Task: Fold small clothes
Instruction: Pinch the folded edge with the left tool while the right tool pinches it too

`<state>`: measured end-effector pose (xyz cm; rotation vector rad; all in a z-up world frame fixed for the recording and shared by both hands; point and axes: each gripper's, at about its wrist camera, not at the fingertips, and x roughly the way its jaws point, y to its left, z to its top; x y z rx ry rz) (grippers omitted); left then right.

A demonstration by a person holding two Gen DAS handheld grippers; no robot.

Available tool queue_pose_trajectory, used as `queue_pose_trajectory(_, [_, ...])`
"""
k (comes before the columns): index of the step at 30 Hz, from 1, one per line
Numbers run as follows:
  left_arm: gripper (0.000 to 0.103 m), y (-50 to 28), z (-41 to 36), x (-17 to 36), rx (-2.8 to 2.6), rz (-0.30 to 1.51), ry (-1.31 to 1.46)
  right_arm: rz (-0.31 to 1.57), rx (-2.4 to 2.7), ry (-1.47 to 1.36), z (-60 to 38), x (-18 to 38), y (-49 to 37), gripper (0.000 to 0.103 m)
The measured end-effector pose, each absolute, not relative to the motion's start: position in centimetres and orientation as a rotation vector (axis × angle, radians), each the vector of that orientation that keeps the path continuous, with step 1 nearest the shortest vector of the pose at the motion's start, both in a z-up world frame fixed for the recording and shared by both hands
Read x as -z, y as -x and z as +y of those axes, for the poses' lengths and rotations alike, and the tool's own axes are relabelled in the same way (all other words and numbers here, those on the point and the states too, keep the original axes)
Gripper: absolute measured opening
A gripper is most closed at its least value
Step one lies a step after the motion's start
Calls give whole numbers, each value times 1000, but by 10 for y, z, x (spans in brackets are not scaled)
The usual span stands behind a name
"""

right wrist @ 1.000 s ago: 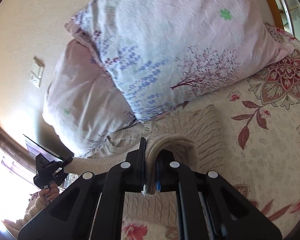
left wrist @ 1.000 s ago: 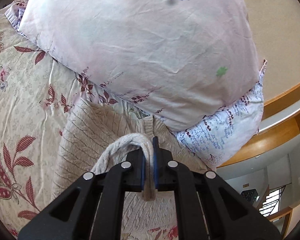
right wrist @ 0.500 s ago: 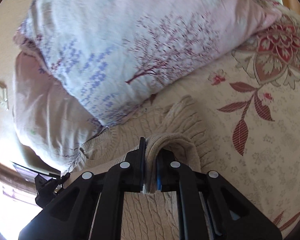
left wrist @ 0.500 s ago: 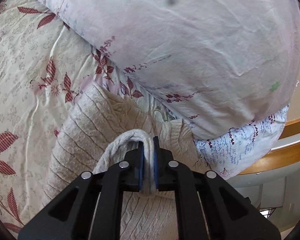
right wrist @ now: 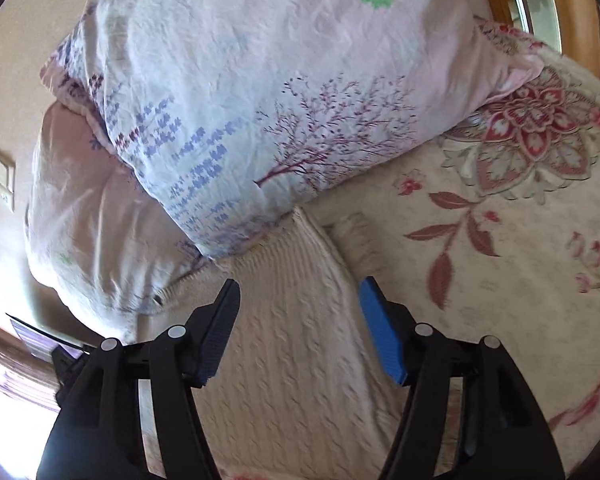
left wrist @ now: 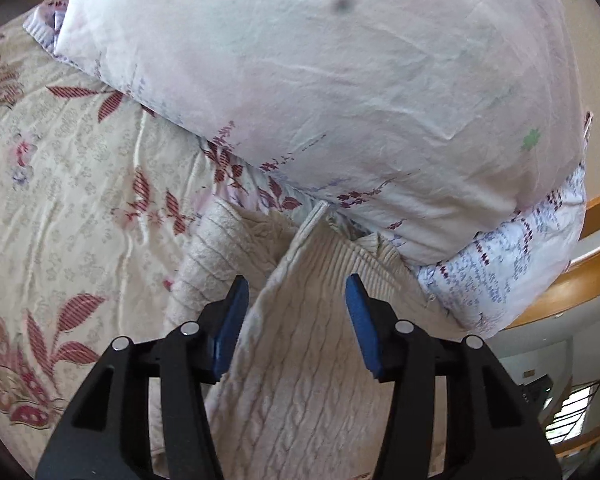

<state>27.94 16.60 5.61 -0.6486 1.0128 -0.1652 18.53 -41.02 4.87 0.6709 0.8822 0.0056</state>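
A cream cable-knit sweater (left wrist: pixel 308 360) lies folded on the floral bedspread (left wrist: pixel 60 208), its far edge against the pillows. My left gripper (left wrist: pixel 296 284) is open just above the folded layer, holding nothing. The sweater also shows in the right wrist view (right wrist: pixel 296 344), its ribbed edge reaching the pillow. My right gripper (right wrist: pixel 300 288) is open above it and empty.
Two large pale floral pillows (left wrist: pixel 340 92) are stacked right beyond the sweater, and they also show in the right wrist view (right wrist: pixel 260 92). A wooden bed frame (left wrist: pixel 580 280) curves at the right. The bedspread (right wrist: pixel 500 280) stretches to the right of the sweater.
Both grippers were shut on the sweater's edge and carried it toward the pillows. Now both have opened and the fabric lies flat on the sweater.
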Motion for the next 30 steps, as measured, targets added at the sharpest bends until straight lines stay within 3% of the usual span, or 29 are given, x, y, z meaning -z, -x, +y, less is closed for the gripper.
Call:
queue_pose_trajectory(9, [44, -231, 153, -52, 175, 1042, 313, 979, -3, -504, -394, -28, -149, 57])
queue_pose_trajectory(12, [43, -220, 147, -46, 188, 1049, 271, 1000, -13, -485, -387, -22, -149, 49])
queue_pose_trajectory(20, [26, -210, 137, -38, 175, 1071, 213, 1012, -3, -375, -374, -26, -155, 23])
queue_pose_trajectory(22, [11, -209, 136, -38, 181, 1074, 219, 990, -2, -372, -374, -32, -152, 19])
queue_pose_trajectory(30, [7, -201, 150, -45, 223, 1073, 266, 978, 36, -417, -380, -35, -133, 12])
